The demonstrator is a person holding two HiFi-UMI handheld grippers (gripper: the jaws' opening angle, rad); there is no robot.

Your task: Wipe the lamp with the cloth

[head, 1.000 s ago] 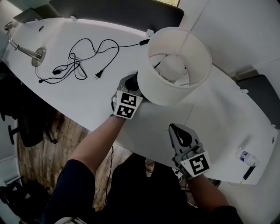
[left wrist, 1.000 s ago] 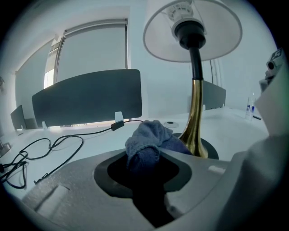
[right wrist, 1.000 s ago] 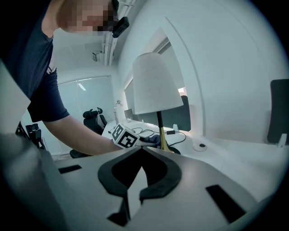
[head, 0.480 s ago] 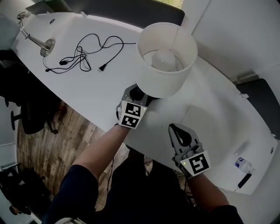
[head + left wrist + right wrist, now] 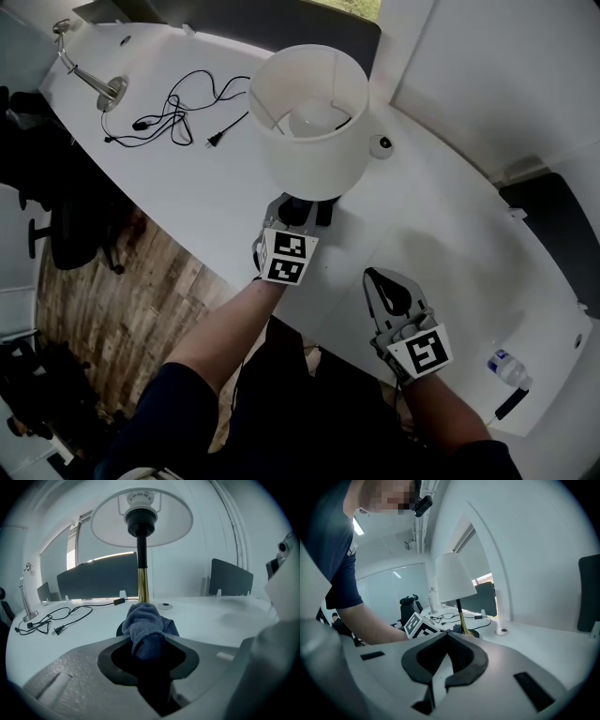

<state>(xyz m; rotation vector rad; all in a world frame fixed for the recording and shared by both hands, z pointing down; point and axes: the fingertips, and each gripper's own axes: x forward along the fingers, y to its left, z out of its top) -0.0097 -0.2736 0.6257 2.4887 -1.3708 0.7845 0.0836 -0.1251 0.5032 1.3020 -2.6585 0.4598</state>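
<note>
The left claw (image 5: 147, 645) is clamped on a bunched blue cloth (image 5: 146, 623). The wad pokes out past the jaws at 12 o'clock, right at the foot of the lamp (image 5: 309, 112), low on its brass stem (image 5: 142, 581) above the dark base. Whether cloth and stem actually touch cannot be told. In the head view this claw sits at 6 o'clock of the white shade (image 5: 330, 155), tucked under its rim. The right claw (image 5: 387, 292) is at 4 o'clock of the left one and well apart from the lamp. It hovers over the white surface (image 5: 450, 244) with its jaws brought together and nothing between them. In its own view the lamp stands at 12 o'clock with the left claw's marker cube beside the base. At 4 o'clock of the right claw, near the surface edge, lie a small bottle (image 5: 511, 367) and a dark marker (image 5: 511, 403). Just beside the shade at 3 o'clock is a small round cap (image 5: 380, 145). Farther off, at 10 o'clock of the lamp, a tangled black cord (image 5: 178, 112) ends in a plug. Beyond it at the far corner stands a silver desk lamp (image 5: 89, 77).
</note>
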